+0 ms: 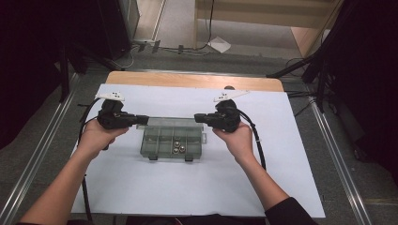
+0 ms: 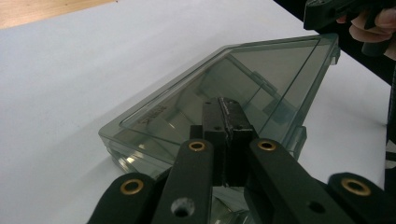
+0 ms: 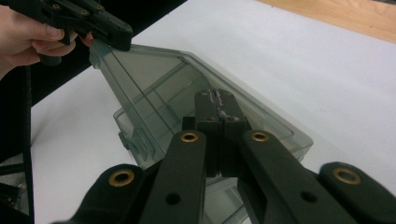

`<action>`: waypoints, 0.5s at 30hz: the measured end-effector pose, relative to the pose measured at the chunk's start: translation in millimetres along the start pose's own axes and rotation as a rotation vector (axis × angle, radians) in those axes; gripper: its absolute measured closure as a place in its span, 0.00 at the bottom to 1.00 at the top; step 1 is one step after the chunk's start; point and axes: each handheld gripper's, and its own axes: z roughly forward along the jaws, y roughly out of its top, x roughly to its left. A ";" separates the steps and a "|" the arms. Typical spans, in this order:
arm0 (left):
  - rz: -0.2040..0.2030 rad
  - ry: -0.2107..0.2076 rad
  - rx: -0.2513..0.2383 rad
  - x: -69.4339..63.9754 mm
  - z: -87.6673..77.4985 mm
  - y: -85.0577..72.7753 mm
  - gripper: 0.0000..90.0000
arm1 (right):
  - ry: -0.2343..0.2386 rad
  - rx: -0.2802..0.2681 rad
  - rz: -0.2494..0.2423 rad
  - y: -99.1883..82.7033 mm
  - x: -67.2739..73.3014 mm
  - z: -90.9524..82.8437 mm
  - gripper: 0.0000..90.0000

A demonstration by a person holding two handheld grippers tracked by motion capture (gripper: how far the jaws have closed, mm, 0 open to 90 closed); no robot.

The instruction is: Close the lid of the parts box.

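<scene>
The left tongs (image 1: 143,120) are closed on the left end of the raised, smoke-tinted clear plastic lid (image 2: 261,79), and the right tongs (image 1: 199,117) are closed on its right end; in each gripper view the black jaws meet with only the thin lid edge between them. The lid stands up from the back of a shallow, smoke-tinted plastic compartment box (image 1: 172,143), which sits near the middle of the white sheet (image 1: 197,187) covering the worktop. A few small shiny metal balls (image 1: 178,147) lie in one of its front compartments.

The grips look narrow, on a slick thin edge, so either pair of tongs could slip off, and the lid would then likely drop shut or twist on its hinge. If one hand moves ahead of the other, the lid could rack and strain the hinge. Nothing holds the light box down, so a pull upward or backward could tip it and send the balls rolling out across the sheet.
</scene>
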 end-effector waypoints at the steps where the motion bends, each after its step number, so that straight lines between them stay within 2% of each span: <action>1: 0.001 -0.006 -0.001 -1.0 0.5 -1.8 1.00 | 0.000 0.004 -0.002 -2.1 0.4 0.5 1.00; 7: -0.001 -0.008 -0.011 -5.9 -0.2 -10.1 1.00 | 0.001 0.018 -0.008 -14.4 3.4 3.7 1.00; 10: 0.006 0.006 -0.009 -8.4 -1.6 -11.9 1.00 | -0.001 0.026 -0.010 -17.9 5.7 4.9 1.00; 15: 0.005 0.007 -0.012 -10.1 -1.7 -16.8 1.00 | 0.003 0.019 -0.016 -23.7 7.4 6.6 1.00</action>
